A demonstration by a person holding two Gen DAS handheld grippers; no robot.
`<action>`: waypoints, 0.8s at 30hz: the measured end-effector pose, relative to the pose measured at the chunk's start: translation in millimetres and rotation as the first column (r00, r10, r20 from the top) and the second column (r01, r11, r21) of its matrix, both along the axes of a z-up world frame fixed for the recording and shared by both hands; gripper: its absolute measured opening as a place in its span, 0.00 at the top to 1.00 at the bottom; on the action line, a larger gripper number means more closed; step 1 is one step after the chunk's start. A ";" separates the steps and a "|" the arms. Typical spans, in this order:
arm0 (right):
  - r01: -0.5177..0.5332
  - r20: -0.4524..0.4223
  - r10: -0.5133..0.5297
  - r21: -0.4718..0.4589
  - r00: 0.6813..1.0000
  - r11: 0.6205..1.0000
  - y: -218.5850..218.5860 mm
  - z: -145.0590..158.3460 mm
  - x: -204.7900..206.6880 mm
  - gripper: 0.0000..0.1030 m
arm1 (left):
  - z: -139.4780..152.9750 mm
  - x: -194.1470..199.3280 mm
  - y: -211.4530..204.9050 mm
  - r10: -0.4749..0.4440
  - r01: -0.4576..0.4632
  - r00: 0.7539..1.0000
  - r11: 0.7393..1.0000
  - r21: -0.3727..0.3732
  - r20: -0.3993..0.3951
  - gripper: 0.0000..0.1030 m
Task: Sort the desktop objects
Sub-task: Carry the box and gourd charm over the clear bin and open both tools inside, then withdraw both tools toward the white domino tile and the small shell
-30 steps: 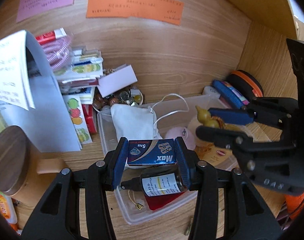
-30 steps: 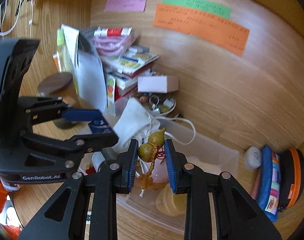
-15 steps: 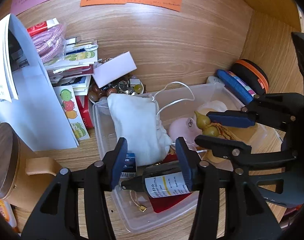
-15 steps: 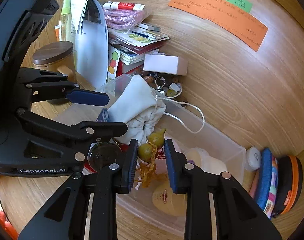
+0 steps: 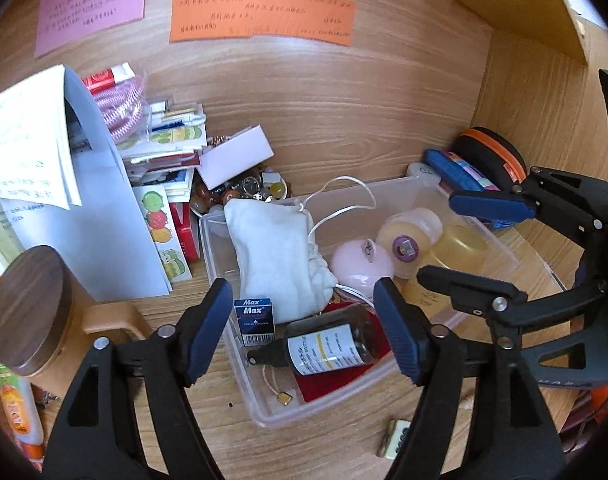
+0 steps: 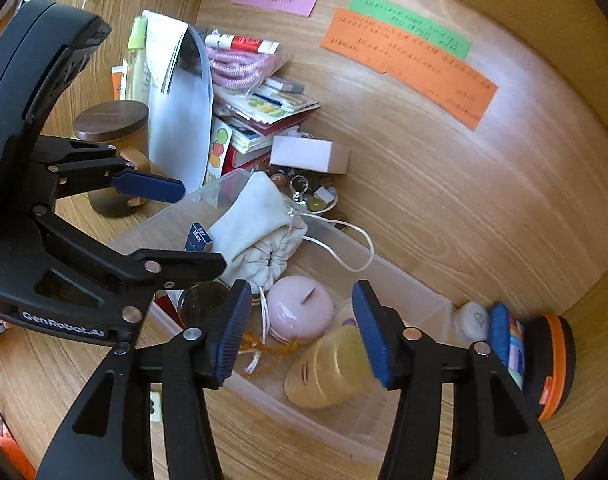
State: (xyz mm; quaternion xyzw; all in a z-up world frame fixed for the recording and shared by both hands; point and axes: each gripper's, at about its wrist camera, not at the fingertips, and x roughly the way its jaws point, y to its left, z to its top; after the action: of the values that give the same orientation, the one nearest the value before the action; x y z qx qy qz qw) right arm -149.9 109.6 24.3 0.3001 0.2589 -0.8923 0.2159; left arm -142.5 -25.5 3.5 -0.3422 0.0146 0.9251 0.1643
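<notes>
Now both your grippers, left and right, hang over the bin, jaws just opened and empty; the Max box lies inside.

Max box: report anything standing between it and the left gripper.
Nothing visible. The left gripper has just been opening its jaws and grips nothing; the Max box stands free in the clear bin, against the white pouch.

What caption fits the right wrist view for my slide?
Right gripper, fingers just opened and empty, above the clear bin holding a white pouch, pink ball and blue Max box.
</notes>
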 end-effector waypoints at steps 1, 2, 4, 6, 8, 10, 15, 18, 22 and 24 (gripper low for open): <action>0.004 -0.006 -0.004 -0.002 1.000 1.000 2.1 1.6 2.8 0.50 | 1.9 2.7 0.1 0.001 -0.001 1.000 1.000 -0.002 -0.004 0.29; 0.009 -0.011 -0.009 -0.004 1.000 1.000 4.7 3.5 6.0 0.50 | 4.9 7.3 0.8 0.002 -0.002 1.000 1.000 -0.005 -0.012 0.29; 0.014 -0.018 -0.014 -0.017 1.000 1.000 10.0 7.3 13.1 0.49 | 9.4 14.4 1.6 0.002 -0.002 1.000 1.000 -0.010 -0.024 0.28; 0.020 -0.024 -0.021 -0.032 0.999 0.999 14.5 10.5 20.4 0.47 | 13.1 21.3 2.2 0.004 -0.005 0.999 1.000 -0.015 -0.037 0.25; 0.027 -0.032 -0.028 -0.049 0.999 0.998 19.0 13.4 28.1 0.44 | 17.0 29.6 4.2 0.006 -0.007 0.999 1.000 -0.020 -0.050 0.23; 0.031 -0.032 -0.034 -0.071 0.999 0.997 24.5 15.8 36.2 0.41 | 19.3 37.1 5.8 0.009 -0.011 0.998 1.000 -0.025 -0.061 0.22; 0.041 -0.021 -0.044 -0.107 0.999 0.993 36.2 14.3 55.6 0.41 | 22.6 60.4 10.1 0.020 -0.023 0.996 0.999 -0.033 -0.085 0.16; 0.049 -0.007 -0.050 -0.120 0.999 0.992 42.1 10.0 66.2 0.41 | 22.6 72.2 12.3 0.026 -0.029 0.996 0.999 -0.033 -0.089 0.16; 0.056 0.010 -0.055 -0.136 0.998 0.989 50.4 4.3 78.3 0.41 | 20.6 85.7 15.0 0.029 -0.032 0.995 0.999 -0.031 -0.092 0.14; 0.062 0.017 -0.060 -0.141 0.998 0.988 54.9 0.8 84.6 0.41 | 18.6 92.2 17.5 0.029 -0.033 0.995 0.999 -0.034 -0.093 0.12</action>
State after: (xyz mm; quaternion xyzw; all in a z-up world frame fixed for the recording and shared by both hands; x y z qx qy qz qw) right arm -65.3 164.5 25.1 0.2974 0.1841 -0.9128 0.2108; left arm -50.3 -8.0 22.1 -0.3021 0.0331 0.9419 0.1429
